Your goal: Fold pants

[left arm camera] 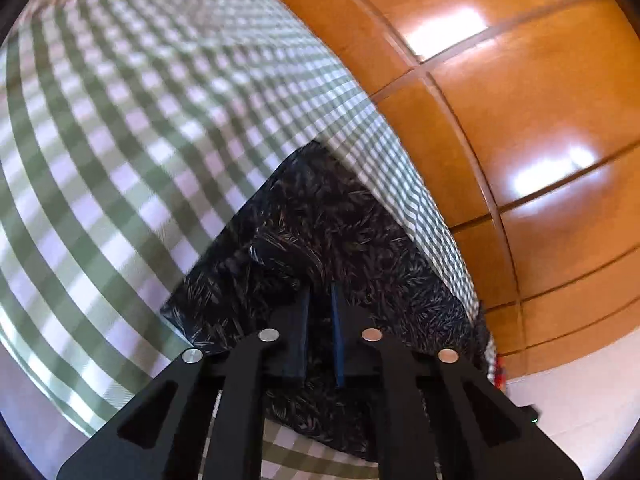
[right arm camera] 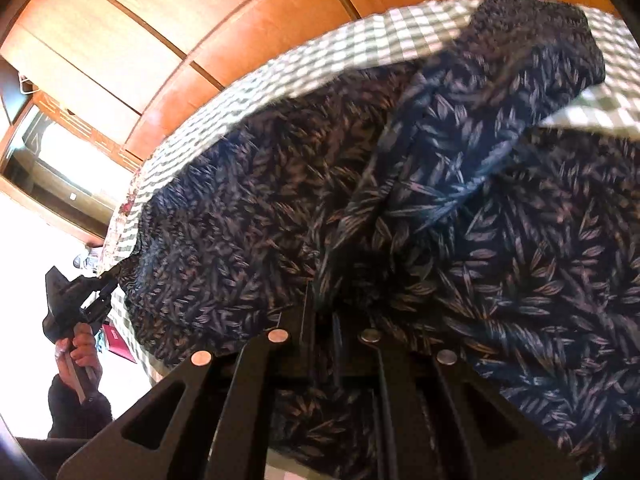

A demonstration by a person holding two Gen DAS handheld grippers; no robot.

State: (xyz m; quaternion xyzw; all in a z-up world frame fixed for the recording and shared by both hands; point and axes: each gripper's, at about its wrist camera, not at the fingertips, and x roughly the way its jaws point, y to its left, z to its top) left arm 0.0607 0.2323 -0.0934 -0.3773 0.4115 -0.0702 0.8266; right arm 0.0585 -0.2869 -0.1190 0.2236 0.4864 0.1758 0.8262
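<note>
Dark pants (left arm camera: 320, 220) with a pale leaf print lie on a green-and-white checked tablecloth (left arm camera: 120, 140). My left gripper (left arm camera: 320, 288) sits at a corner of the pants near the table's edge. Its jaws stand a narrow slit apart with dark cloth in the slit. The right wrist view shows that gripper (right arm camera: 114, 274) at the far left, where the pants' edge is drawn out to its tip. My right gripper (right arm camera: 324, 300) is shut on a bunched fold of the pants (right arm camera: 440, 200), which fill most of that view in loose folds.
Glossy orange-brown wooden panels (left arm camera: 520, 120) stand just beyond the table's edge. A white floor (left arm camera: 580, 400) lies below. A person's hand (right arm camera: 78, 352) in a dark sleeve holds the left gripper's handle. A red object (right arm camera: 118, 344) shows under the table edge. Checked cloth (right arm camera: 320, 60) rims the pants.
</note>
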